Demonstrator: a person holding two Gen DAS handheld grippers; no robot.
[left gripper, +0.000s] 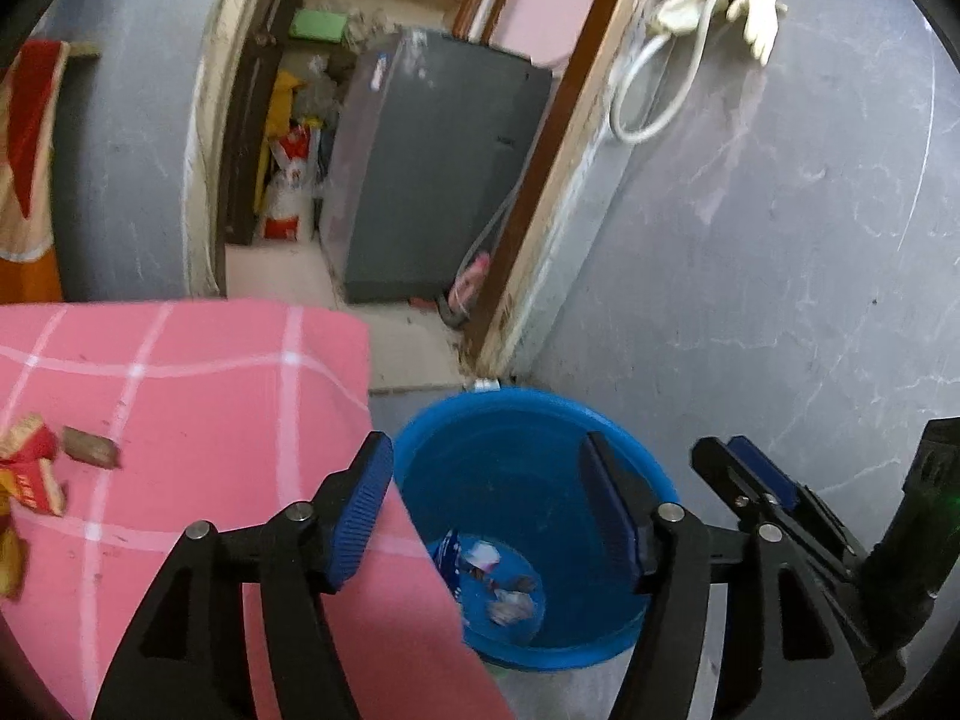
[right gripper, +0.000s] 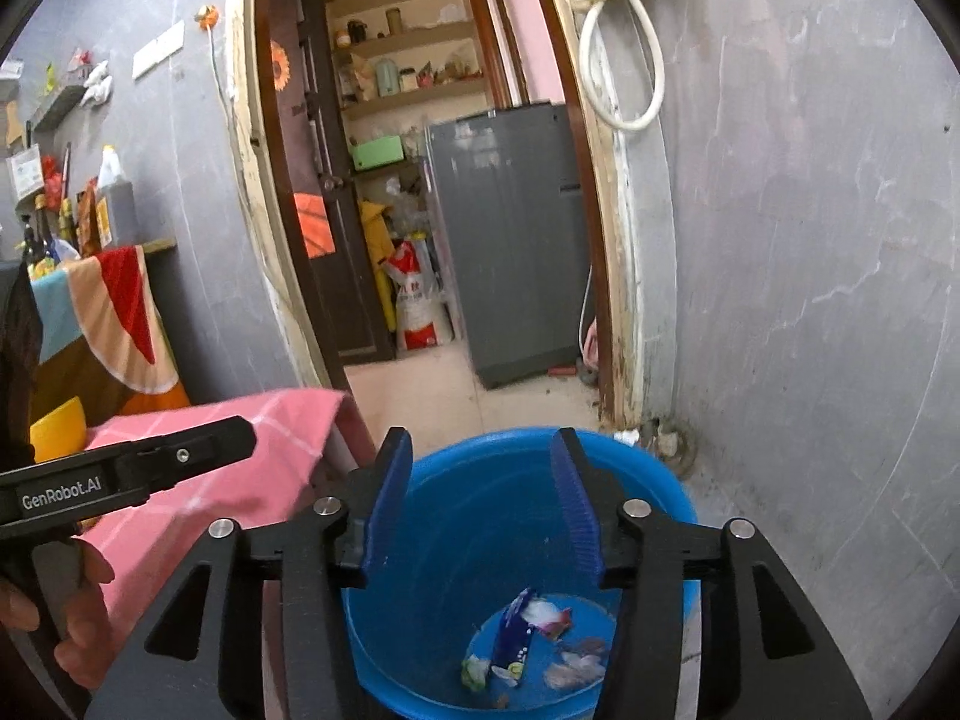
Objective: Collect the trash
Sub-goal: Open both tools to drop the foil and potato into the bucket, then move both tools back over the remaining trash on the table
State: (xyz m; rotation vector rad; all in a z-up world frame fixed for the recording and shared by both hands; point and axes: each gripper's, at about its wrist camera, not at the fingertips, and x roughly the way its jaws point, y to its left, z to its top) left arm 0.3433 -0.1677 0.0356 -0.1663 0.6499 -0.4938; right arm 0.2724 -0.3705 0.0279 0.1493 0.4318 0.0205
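Both tongs hang over the blue bucket (right gripper: 432, 546) with nothing between their pads. The left tongs (left gripper: 486, 510) stand wide, one blue pad over the edge of the pink checked cloth (left gripper: 198, 408) and the other over the bucket's mouth. The right tongs (right gripper: 486, 516) are spread a little narrower, also empty, aimed straight down into the bucket; in the left wrist view they show just to the right of the left pair.

Part of the job looks done: several bits of trash already lie at the bottom of the bucket (right gripper: 528, 642), among them a blue-and-white wrapper, a small green-and-white scrap and some pale crumpled pieces. The bucket stands on the grey floor, just beside the cloth-covered tabletop and near the doorway.

More remains. On the tabletop, toward its left side, a red-and-yellow wrapper (left gripper: 33, 471) and a small brown piece (left gripper: 90, 447) lie close together, well apart from the bucket. Another yellowish scrap shows at the far left edge, too cut off to identify. Judging from this, collection is roughly midway, and either pair would need to swing back over the cloth.
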